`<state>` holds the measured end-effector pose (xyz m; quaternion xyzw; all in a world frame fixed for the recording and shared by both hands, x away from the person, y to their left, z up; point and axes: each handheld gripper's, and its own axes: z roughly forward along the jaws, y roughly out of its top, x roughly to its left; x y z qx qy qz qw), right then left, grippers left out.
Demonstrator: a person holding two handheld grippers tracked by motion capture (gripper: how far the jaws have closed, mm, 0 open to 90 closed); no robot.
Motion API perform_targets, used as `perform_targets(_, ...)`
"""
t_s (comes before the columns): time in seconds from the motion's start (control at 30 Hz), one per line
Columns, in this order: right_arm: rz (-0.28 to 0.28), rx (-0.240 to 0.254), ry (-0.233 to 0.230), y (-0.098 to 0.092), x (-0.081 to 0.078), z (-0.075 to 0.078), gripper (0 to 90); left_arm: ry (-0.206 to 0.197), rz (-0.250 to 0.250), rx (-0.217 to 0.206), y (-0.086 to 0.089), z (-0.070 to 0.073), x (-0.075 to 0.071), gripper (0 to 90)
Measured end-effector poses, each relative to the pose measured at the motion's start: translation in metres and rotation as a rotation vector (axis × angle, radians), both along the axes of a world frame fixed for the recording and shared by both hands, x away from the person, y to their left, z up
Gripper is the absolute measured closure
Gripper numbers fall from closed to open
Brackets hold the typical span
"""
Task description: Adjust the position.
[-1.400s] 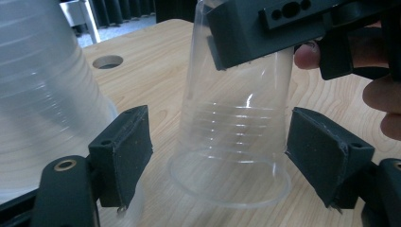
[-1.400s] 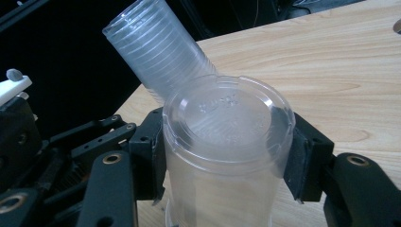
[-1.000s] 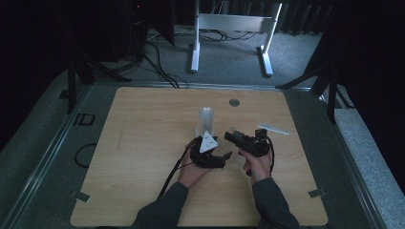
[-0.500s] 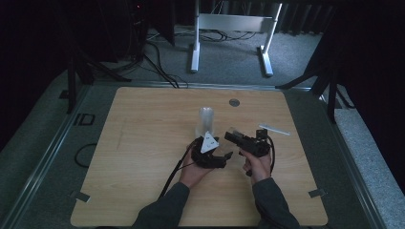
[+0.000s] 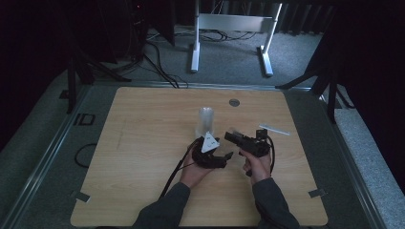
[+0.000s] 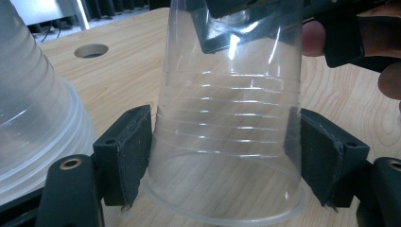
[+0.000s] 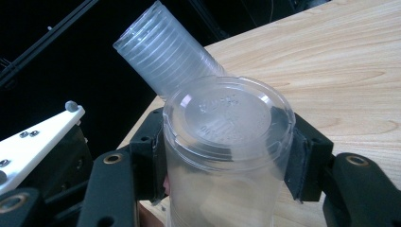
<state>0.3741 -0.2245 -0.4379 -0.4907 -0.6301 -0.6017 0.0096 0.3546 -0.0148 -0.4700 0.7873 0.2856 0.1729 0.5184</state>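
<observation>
A clear plastic cup (image 6: 227, 94) hangs upside down just over the wooden table (image 5: 143, 143), held between both grippers. My right gripper (image 7: 227, 142) is shut on the cup's base (image 7: 222, 118), its pads pressing on both sides. My left gripper (image 6: 222, 142) has just been closing its jaws on the same cup near the rim, and both pads now touch its wall. In the high view the left gripper (image 5: 227, 156) and the right gripper (image 5: 230, 137) meet at the table's middle. A stack of clear cups (image 5: 206, 121) stands just behind them.
The cup stack (image 6: 33, 118) is close on the left gripper's left side, and the right gripper view shows the stack (image 7: 165, 61) behind the held cup. A round hole (image 5: 234, 102) lies farther back. A thin pale strip (image 5: 273, 130) rests to the right. Cables trail off the front.
</observation>
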Motion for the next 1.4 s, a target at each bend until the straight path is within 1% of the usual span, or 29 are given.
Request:
perform_targets(0.2,0.003,0.005,0.0,0.0,0.0,0.0,41.5,-0.011,0.002,0.003,0.0,0.001,-0.002,27.1)
perform_targets(0.47,0.006,0.003,0.002,-0.001,0.001,0.001,39.7,-0.012,-0.007,0.007,0.0,0.002,-0.002,27.8)
perform_targets(0.5,0.014,-0.009,0.001,-0.001,0.001,0.001,37.1,-0.012,-0.008,0.01,0.0,0.002,-0.002,27.8)
perform_targets(0.67,0.025,-0.022,-0.004,-0.001,0.001,0.001,34.8,-0.011,-0.008,0.011,0.001,0.001,-0.002,28.0)
perform_targets(0.77,0.037,-0.041,-0.023,-0.002,0.0,0.003,31.8,-0.01,-0.013,0.01,0.003,0.002,-0.002,28.1)
perform_targets(0.8,0.039,-0.045,-0.024,-0.003,-0.001,0.003,31.8,-0.009,-0.022,0.012,0.004,0.002,-0.001,28.1)
perform_targets(0.87,0.042,-0.048,-0.026,-0.003,-0.001,0.003,31.7,-0.012,-0.022,0.02,0.005,0.002,-0.001,28.1)
perform_targets(0.9,0.057,-0.067,-0.04,-0.004,-0.003,0.003,31.7,-0.006,-0.019,0.016,0.007,0.002,-0.001,28.1)
perform_targets(0.93,0.057,-0.067,-0.04,-0.004,-0.003,0.003,31.7,-0.006,-0.019,0.016,0.007,0.002,-0.001,28.1)
perform_targets(0.97,0.077,-0.089,-0.052,-0.006,-0.005,0.003,31.7,-0.007,-0.021,0.02,0.009,0.002,-0.001,28.1)
perform_targets(1.13,0.101,-0.114,-0.07,-0.011,-0.009,0.003,31.9,-0.014,-0.026,0.029,0.012,0.004,-0.002,28.2)
perform_targets(1.2,0.12,-0.129,-0.081,-0.014,-0.01,0.003,33.1,-0.014,-0.026,0.033,0.014,0.005,-0.002,28.1)
perform_targets(1.4,0.129,-0.155,-0.094,-0.023,-0.014,0.002,34.5,-0.013,-0.025,0.029,0.018,0.006,-0.001,28.3)
